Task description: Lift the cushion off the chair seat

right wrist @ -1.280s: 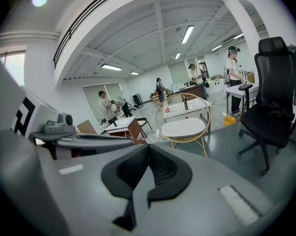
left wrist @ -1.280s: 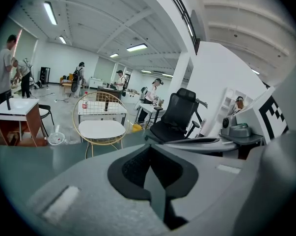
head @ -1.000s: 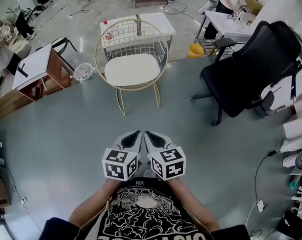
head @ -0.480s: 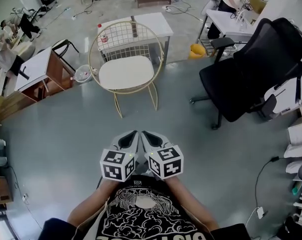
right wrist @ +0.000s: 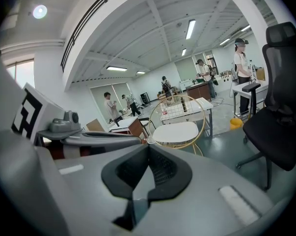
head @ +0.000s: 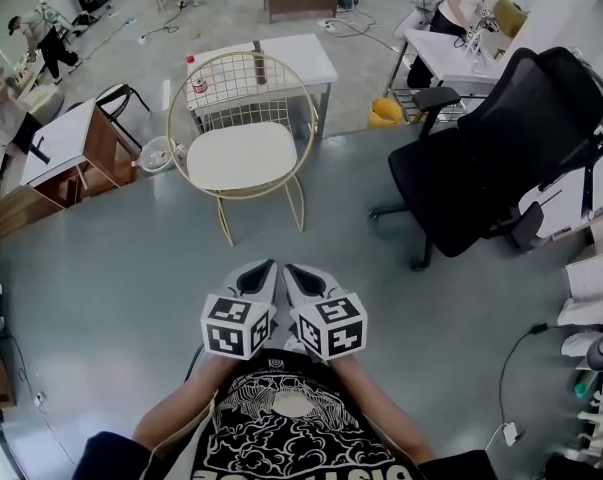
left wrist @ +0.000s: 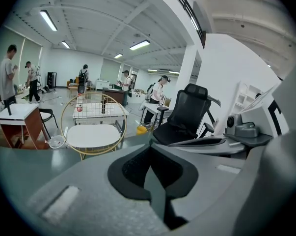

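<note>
Left gripper (head: 264, 271) and right gripper (head: 295, 273), both closed and empty, well apart from the cushion (head: 241, 155). Open each, grip opposite edges; lift level off the chair (head: 243, 80).

Smooth matt cushion (head: 241, 155) on a metal-wire chair (head: 245, 80); glossy floor (head: 101, 268).

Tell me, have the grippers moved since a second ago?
Yes. The left gripper and right gripper have come forward toward the gold chair; the floor gap ahead of them has narrowed.
</note>
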### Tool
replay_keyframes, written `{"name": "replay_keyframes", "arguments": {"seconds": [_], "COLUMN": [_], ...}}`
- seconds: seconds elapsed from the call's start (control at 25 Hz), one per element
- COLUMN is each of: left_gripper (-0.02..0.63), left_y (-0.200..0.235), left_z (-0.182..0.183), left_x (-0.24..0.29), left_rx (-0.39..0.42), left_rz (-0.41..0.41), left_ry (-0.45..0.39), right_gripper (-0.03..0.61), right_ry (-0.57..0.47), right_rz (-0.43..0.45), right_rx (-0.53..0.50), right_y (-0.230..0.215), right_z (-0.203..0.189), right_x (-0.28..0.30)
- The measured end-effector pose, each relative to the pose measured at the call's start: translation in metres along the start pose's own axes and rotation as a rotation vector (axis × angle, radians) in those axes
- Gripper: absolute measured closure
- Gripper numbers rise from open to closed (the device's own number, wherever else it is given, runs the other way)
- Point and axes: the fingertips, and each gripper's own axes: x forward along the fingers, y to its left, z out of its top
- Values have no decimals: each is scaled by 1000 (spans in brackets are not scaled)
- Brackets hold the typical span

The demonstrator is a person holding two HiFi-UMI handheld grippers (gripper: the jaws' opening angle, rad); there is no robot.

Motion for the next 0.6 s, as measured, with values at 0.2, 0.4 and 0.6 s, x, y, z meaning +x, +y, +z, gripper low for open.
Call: {"name": "replay_keyframes", "arguments": {"seconds": [0.2, 0.4, 0.6], "left_gripper": [617, 617, 617], "left_y": [15, 37, 69], "left_z": [9, 26, 44], "left_x": [16, 36, 57], "left_rx": [-31, -50, -77], "left_rz": [-1, -6, -11], "left_ry": [-4, -6, -5], "right_gripper": [581, 581, 581], "right_ry": [20, 38, 54], "right_rz": [-6, -15, -26], "right_rx": [-9, -17, -25], "right_y": [-10, -21, -30], "right_z": [9, 26, 46], "right_x": [17, 44, 77]}}
